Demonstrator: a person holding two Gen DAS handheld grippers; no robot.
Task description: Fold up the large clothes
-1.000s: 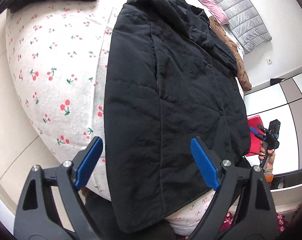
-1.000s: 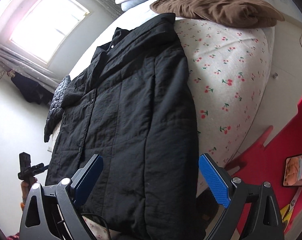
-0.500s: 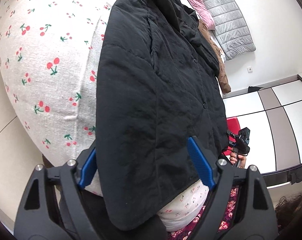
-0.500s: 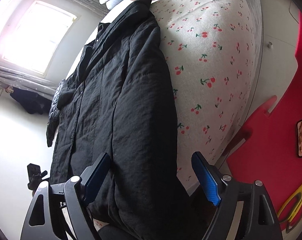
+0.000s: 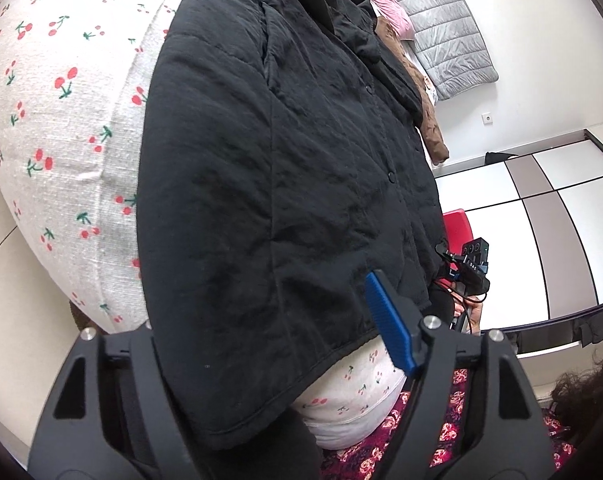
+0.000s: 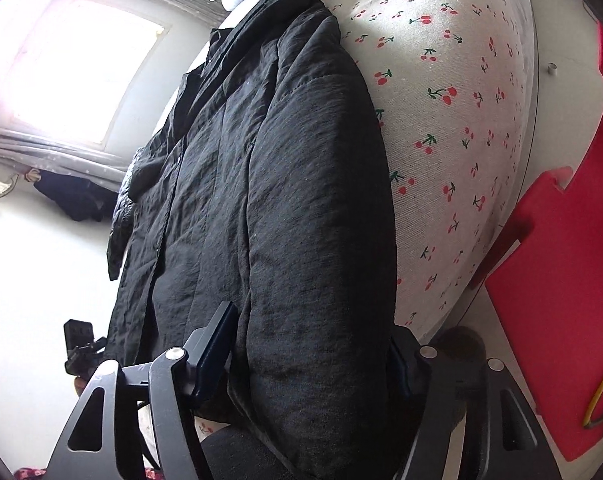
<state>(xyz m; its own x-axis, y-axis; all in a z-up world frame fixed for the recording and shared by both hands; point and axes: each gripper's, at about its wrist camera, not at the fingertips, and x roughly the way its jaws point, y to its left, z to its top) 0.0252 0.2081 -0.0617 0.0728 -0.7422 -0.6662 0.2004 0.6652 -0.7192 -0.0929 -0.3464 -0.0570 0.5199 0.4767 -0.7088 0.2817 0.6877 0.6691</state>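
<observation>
Black jacket [image 5: 277, 168] flat on cherry-print bed [image 5: 61, 120]; hem corners between spread jaws of left gripper [image 5: 261, 344] and right gripper [image 6: 309, 356]; grip unclear.

jacket [image 5: 285, 168] on bed [image 5: 61, 120], hem over near edge, blanket [image 5: 429, 112] behind it

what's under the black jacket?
The black jacket lies on the cherry-print bedsheet, which shows on both sides and below the hem. A brown garment pokes out past the collar. Anything directly beneath the jacket is covered.
</observation>
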